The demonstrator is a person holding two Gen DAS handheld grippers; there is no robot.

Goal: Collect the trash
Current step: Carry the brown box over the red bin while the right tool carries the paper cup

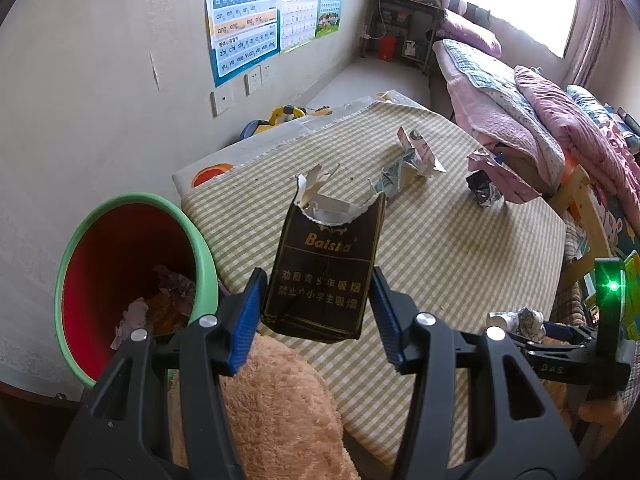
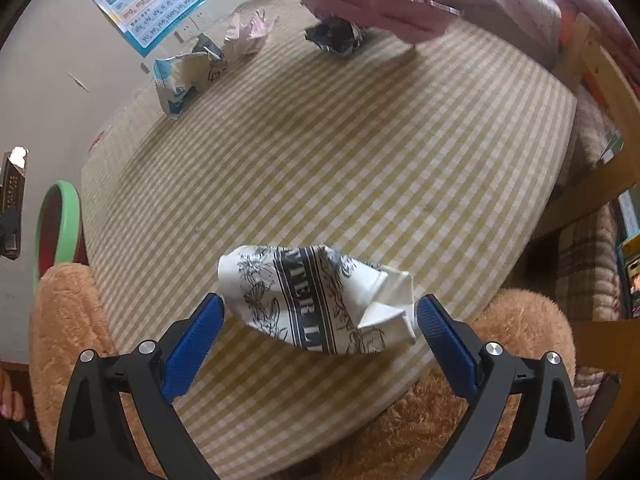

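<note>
My left gripper (image 1: 316, 312) is shut on a torn dark cigarette pack (image 1: 328, 264), held upright above the near edge of the checked table (image 1: 460, 248), just right of the bin (image 1: 76, 240). The bin is red inside with a green rim and holds scraps. The pack also shows at the left edge of the right wrist view (image 2: 12, 184). My right gripper (image 2: 320, 320) points down at a crumpled white printed paper (image 2: 316, 300) lying on the table. Its jaws stand wide, one blue pad at each end of the paper, not squeezing it.
Farther back lie a blue-white wrapper (image 2: 184, 76), a pink-white wrapper (image 2: 248, 32), a dark crumpled wrapper (image 2: 336, 36) and a pink packet (image 2: 380, 8). A plush orange garment (image 2: 72, 320) borders the near edge. A wooden chair (image 2: 600, 140) and a bed (image 1: 520, 100) stand right.
</note>
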